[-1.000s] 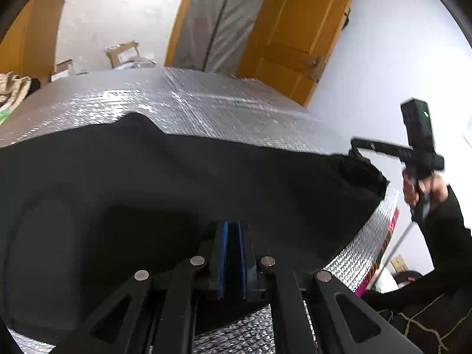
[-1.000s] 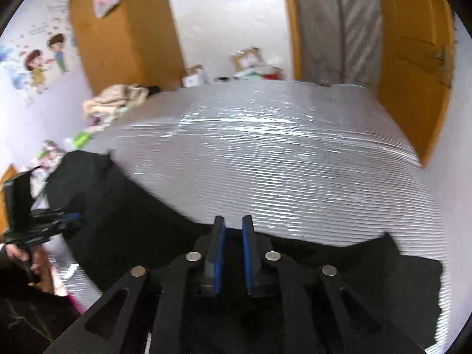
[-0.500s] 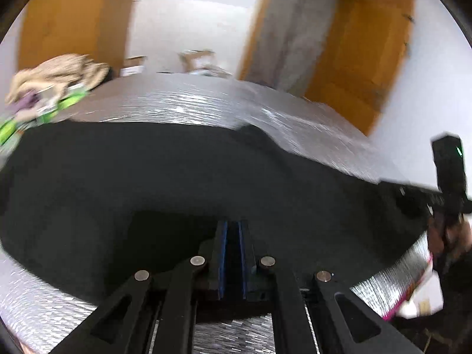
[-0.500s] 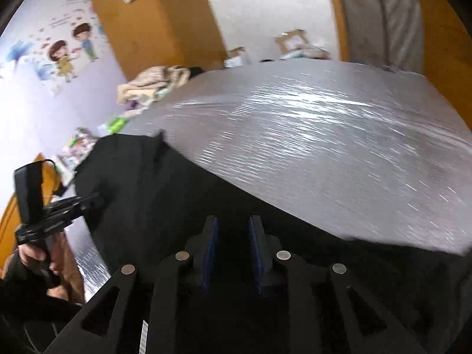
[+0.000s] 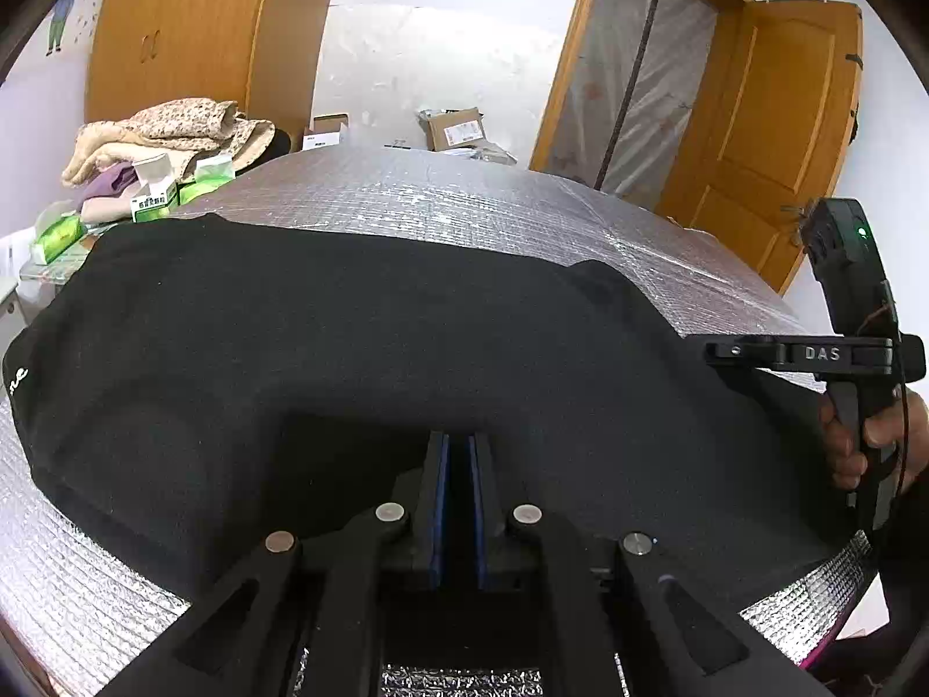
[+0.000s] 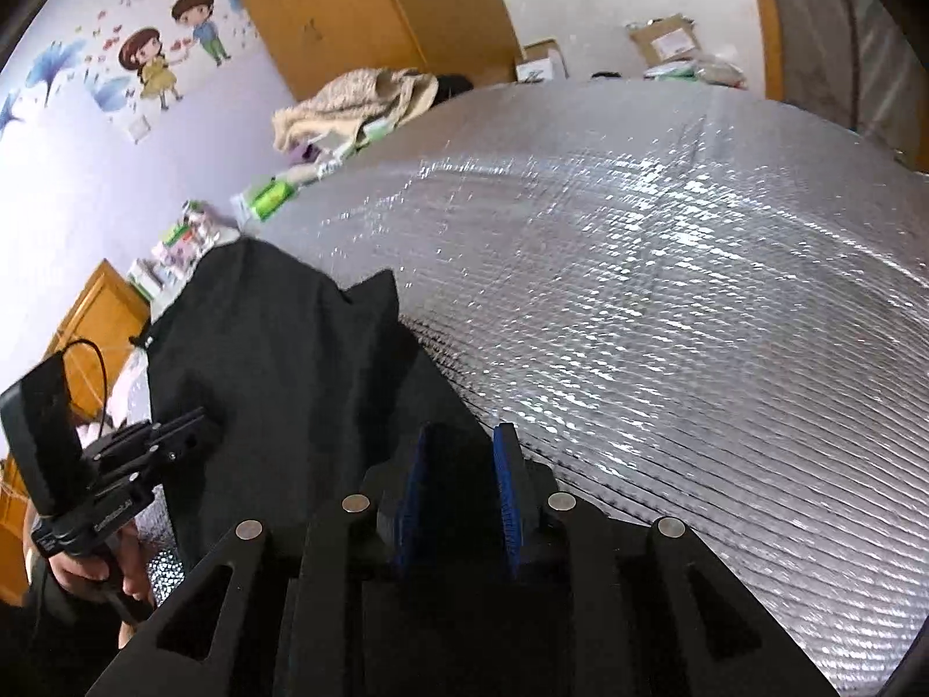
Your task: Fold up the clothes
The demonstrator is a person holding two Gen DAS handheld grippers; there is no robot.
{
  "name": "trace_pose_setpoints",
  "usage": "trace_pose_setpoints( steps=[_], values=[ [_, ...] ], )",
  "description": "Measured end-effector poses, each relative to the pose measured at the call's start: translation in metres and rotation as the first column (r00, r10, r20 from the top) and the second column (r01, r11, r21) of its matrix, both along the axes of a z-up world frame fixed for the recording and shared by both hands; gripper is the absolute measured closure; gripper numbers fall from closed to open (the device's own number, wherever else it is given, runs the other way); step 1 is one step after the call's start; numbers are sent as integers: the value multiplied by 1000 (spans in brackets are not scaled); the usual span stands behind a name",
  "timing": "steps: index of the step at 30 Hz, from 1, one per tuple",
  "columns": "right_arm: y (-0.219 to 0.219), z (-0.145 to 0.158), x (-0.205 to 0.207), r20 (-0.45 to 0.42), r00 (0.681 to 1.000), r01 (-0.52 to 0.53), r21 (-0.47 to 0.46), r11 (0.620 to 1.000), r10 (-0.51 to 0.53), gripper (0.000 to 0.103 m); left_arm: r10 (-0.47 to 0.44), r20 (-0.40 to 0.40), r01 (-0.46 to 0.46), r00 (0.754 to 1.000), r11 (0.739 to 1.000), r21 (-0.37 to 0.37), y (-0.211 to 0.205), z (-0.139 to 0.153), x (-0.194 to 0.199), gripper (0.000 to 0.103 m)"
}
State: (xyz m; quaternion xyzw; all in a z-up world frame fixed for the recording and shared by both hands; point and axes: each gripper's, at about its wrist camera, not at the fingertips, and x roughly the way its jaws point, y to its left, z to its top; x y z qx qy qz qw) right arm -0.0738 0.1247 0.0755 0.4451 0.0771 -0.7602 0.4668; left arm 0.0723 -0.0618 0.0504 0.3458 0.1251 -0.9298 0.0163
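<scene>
A black garment (image 5: 290,348) lies spread over the silver foil surface (image 5: 464,209), with white lettering at its left edge. My left gripper (image 5: 458,447) is shut on the garment's near edge, its blue pads almost together. In the right wrist view the garment (image 6: 278,360) fills the left side, and its edge runs into my right gripper (image 6: 458,435). That gripper's jaws are closing with black cloth bunched between the blue pads. Each gripper shows in the other's view: the right gripper (image 5: 711,351) at the garment's right end, the left gripper (image 6: 180,430) at the lower left.
A heap of beige clothes (image 5: 174,128) and green and white boxes (image 5: 154,200) sit past the far left corner. Cardboard boxes (image 5: 456,128) lie on the floor behind, near an orange door (image 5: 772,133). Bare foil (image 6: 668,290) stretches to the right of the garment.
My right gripper has swung left over the foil toward the left gripper, and the cloth once on its right no longer shows. The left wrist view has turned left, showing the garment's whole width.
</scene>
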Motion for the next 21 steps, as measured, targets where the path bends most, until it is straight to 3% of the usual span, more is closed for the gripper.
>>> trace_pose_setpoints(
  steps=[1,2,10,13,18,21],
  values=[
    [-1,-1,-1,-3,1000,-2,1,1000,2,97,-1,-4,1,1000,1000,11,-2,-1,0,97],
    [-1,-1,-3,-4,1000,5,-2,1000,-5,98,-2,-8,2,1000,1000,23,-3,-1,0,97],
    [13,-3,-29,11,990,141,-34,989,-141,101,-18,-22,19,1000,998,59,-13,-4,-4,96],
    [18,0,-36,40,981,192,-46,980,-190,98,-22,-26,24,999,997,75,-14,-4,-3,97],
    [11,17,-16,38,996,86,-108,991,-82,96,-18,-12,19,1000,996,92,-21,0,-3,97],
    [11,8,-16,58,995,80,-84,993,-75,96,56,-3,-56,998,998,38,-33,5,3,97]
  ],
)
